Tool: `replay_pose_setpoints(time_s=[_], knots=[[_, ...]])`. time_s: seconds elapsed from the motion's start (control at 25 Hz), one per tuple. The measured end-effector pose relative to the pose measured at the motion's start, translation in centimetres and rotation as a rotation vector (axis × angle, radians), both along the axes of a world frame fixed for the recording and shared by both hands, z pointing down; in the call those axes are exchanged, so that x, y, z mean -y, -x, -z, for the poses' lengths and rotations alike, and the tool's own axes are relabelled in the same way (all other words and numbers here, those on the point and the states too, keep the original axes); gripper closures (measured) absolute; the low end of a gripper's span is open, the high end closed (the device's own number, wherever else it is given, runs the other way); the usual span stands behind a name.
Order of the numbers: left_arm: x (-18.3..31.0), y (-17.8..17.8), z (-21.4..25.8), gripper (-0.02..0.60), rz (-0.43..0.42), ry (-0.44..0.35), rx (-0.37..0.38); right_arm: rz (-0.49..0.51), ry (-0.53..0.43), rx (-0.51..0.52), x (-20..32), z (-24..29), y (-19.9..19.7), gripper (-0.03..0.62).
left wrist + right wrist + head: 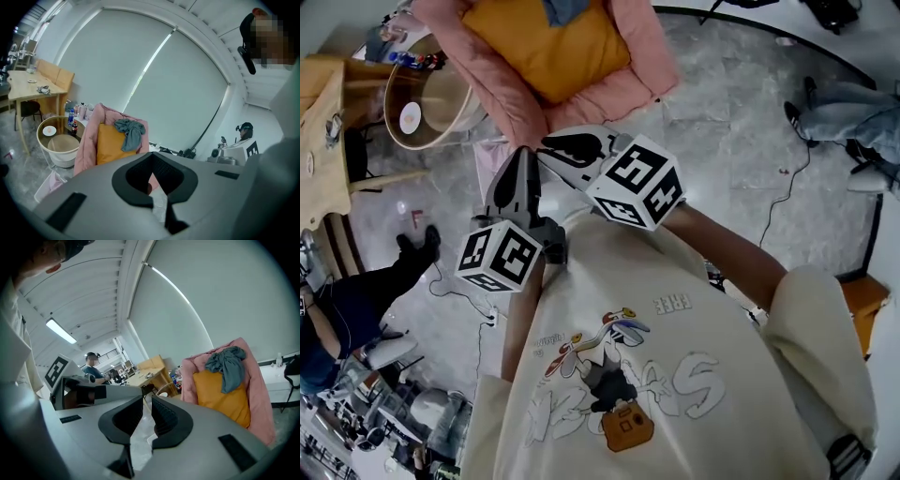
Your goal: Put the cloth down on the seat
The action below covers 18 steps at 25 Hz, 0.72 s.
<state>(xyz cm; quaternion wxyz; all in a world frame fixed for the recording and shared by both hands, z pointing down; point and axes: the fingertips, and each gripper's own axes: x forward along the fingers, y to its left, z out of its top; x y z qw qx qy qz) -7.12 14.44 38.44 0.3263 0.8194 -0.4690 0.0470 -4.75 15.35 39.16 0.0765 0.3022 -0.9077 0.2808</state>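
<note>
- Overhead first: finds the cloth (567, 9) atop the orange cushion (548, 52) on the pink seat (502, 94), well apart from the left hand-held gripper (523, 152) and right hand-held gripper (547, 142), both close to the chest
- Along the left hand-held gripper (153, 152): pressed together at the tips, pinching nothing; sees the cloth (130, 131) draped over the cushion's upper edge
- Along the right hand-held gripper (147, 397): likewise pressed together and empty
- Could go wrong: perched that high, liable to slip down off the cushion if nudged by a jaw
</note>
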Motion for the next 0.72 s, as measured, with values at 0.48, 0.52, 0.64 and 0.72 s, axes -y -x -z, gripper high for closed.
replay_pose_setpoints(time_s=[0.48, 0.52, 0.64, 0.72], knots=[[-0.3, -1.8, 0.5, 0.588, -0.008, -0.026, -0.053, -0.256, -0.021, -0.107, -1.1, -0.4, -4.4, 0.522], [-0.3, -1.7, 0.5, 0.588, -0.008, -0.028, -0.055, -0.265, -0.017, -0.107, -1.1, -0.5, -4.6, 0.523], [-0.8, -1.5, 0.4, 0.589, -0.020, -0.022, -0.059, -0.288, -0.003, -0.109, -1.4, -0.7, -4.8, 0.523], [-1.4, -1.4, 0.2, 0.588, -0.039, -0.017, -0.052, -0.296, -0.003, -0.110, -1.7, -0.6, -4.7, 0.523]])
